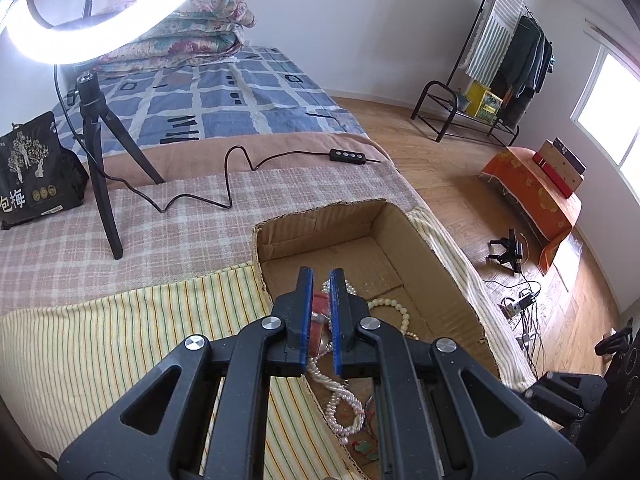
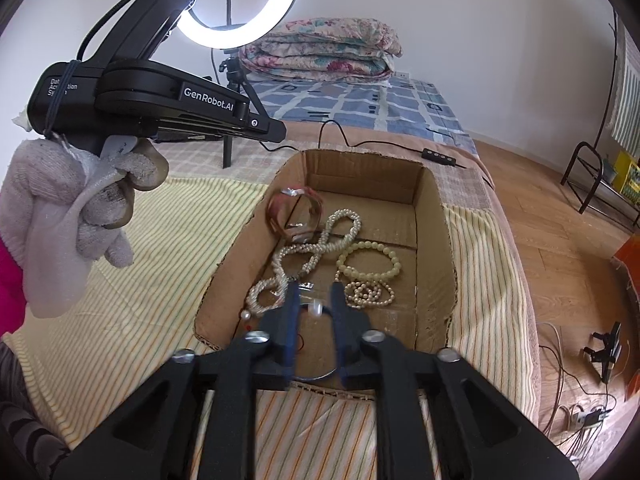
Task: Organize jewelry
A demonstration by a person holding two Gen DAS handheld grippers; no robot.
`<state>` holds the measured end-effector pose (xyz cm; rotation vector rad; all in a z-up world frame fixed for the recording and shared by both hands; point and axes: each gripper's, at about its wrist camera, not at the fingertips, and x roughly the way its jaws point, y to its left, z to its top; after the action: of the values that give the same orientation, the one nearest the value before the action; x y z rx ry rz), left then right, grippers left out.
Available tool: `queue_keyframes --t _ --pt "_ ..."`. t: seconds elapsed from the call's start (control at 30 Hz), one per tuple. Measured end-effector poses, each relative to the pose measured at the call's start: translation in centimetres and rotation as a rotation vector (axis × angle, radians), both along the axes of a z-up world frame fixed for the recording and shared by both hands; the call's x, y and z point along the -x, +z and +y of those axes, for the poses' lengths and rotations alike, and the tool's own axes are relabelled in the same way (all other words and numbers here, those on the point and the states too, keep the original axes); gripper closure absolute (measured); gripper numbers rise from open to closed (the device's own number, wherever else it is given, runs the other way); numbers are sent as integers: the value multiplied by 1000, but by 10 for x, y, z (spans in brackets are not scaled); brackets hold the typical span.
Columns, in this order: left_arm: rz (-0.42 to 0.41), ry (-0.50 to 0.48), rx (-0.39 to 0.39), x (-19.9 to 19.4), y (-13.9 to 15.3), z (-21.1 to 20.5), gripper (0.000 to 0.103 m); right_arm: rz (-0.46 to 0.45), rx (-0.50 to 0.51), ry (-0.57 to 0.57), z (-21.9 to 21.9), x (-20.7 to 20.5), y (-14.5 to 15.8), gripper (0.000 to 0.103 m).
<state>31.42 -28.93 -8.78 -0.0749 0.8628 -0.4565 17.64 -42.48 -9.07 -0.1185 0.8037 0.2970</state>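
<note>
Pearl necklace (image 2: 308,256), cream bead bracelet (image 2: 370,260) and red band (image 2: 296,212) lying in cardboard box (image 2: 432,216) on bed, left gripper (image 1: 321,276) being held nearly closed, empty, right gripper (image 2: 314,292) partly open around thin dark ring (image 2: 316,376).

1. Your left gripper (image 1: 321,276) points forward and downward; its blue-padded jaws are drawn nearly together, with only a narrow slit between them and nothing pinched.
2. Your left hand (image 2: 76,216), in a pale knit glove, wraps the gripper's handle from below, fingers curled.
3. Your right gripper (image 2: 314,290) also angles downward; its jaws stand apart, with no pad pressing on anything.
</note>
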Motion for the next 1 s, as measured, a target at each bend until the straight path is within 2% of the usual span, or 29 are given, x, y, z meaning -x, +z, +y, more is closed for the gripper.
queue_keyframes --t 0.03,0.07,0.13,0.2,0.23,0.33,0.47,0.6,0.77,1.0 --pt "-4 -1 -2 0 1 0 96 -8 2 -5 0 1 1 63" --pt "-8 -4 -4 1 2 -1 92 -16 4 -10 0 2 2 57" --pt "-16 -7 -11 3 4 -1 83 -27 3 -18 -1 3 4 53" --pt "-28 -5 -14 5 6 -2 67 -34 6 -30 -1 4 7 45" --pt "-34 -4 -17 7 8 -2 66 -40 10 -35 -1 4 8 40" --pt "-41 -4 -23 10 12 -2 65 -54 19 -42 1 6 11 38" --pt "-55 6 -17 15 20 2 40 -66 36 -53 5 11 18 30" --pt "-81 12 -20 23 34 6 38 -80 50 -61 9 16 26 24" --pt "-115 21 -27 35 52 13 30 -107 77 -72 17 26 40 23" --pt "-166 28 -46 60 76 27 30 -132 67 -87 26 47 61 23"
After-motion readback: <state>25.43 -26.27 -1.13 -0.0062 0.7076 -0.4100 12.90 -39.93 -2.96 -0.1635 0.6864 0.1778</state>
